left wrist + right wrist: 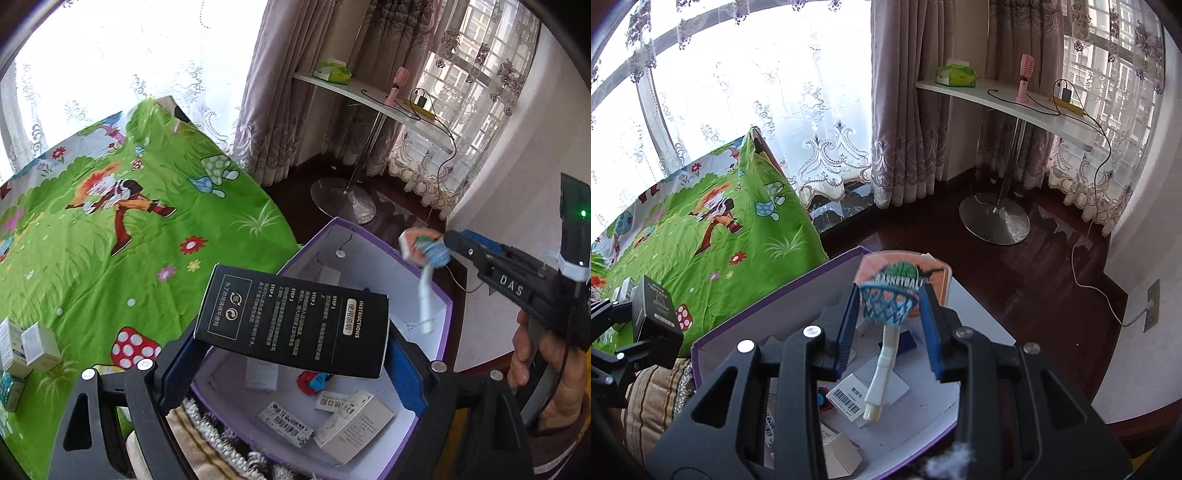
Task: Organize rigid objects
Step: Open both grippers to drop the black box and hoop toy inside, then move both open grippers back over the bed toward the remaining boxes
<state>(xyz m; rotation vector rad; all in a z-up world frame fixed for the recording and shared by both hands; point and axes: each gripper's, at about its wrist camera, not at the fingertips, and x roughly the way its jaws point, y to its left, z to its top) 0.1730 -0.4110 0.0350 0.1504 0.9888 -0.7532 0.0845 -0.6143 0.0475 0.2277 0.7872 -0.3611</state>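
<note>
We hold black carton point(291, 325) clamped wide between left gripper point(291, 354) pads, over purple box point(421, 273), likely ready for drop inside.

Right gripper point(892, 314) pinches toy basketball hoop point(901, 288) by backboard edges, white pole hanging into box; whether pads press fully, we cannot tell.

Box already contains small white cartons point(351, 421), barcode labels, red-blue toy point(314, 382).

More small boxes point(29, 347) wait on green cloth point(110, 258) beside it.

Black box point(291, 325): "INSTRUCTIONS", "STEP 1" to "STEP 4"; the small Chinese print is not legible
Right gripper body point(511, 285): "DAS"
Toy hoop backboard point(903, 282): partly hidden lettering, "…KETBALL"
</note>
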